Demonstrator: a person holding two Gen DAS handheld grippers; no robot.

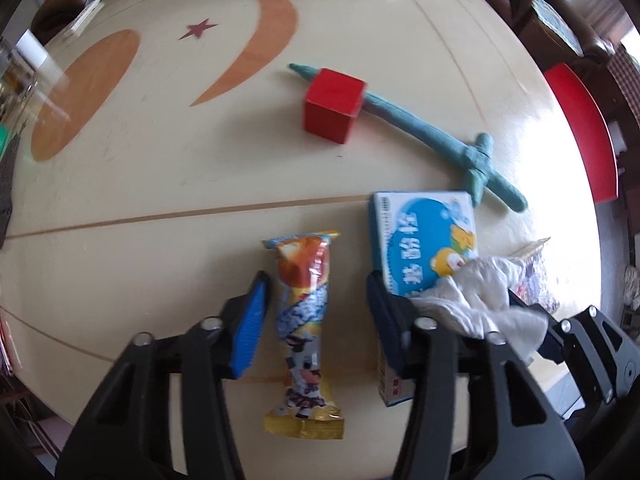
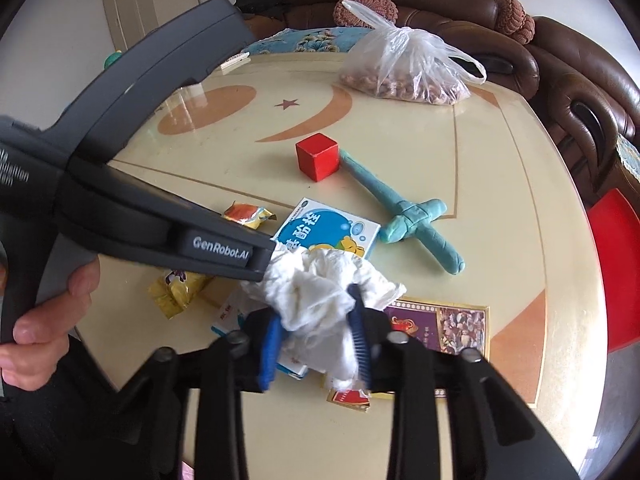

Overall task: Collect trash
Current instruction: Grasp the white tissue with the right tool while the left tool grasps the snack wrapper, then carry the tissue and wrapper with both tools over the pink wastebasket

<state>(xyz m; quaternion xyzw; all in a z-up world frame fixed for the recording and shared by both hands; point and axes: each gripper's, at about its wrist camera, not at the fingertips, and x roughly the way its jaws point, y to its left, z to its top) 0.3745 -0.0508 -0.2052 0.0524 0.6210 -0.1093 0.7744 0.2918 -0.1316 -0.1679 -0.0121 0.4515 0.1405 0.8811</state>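
Note:
My left gripper (image 1: 316,304) is open, low over the table, its blue-padded fingers on either side of a snack wrapper (image 1: 304,328) that lies lengthwise between them; the wrapper's ends show in the right wrist view (image 2: 248,216). My right gripper (image 2: 316,336) is shut on a crumpled white tissue (image 2: 320,292), held above a blue and white medicine box (image 2: 328,232). The tissue (image 1: 484,300) and box (image 1: 424,240) also show in the left wrist view, just right of my left gripper.
A red cube (image 1: 334,106) and a teal clay sword (image 1: 432,136) lie farther back on the cream table (image 1: 160,184). A plastic bag of nuts (image 2: 404,72) sits at the far edge. A purple card (image 2: 440,324) lies under my right gripper. Brown sofa (image 2: 560,80) behind.

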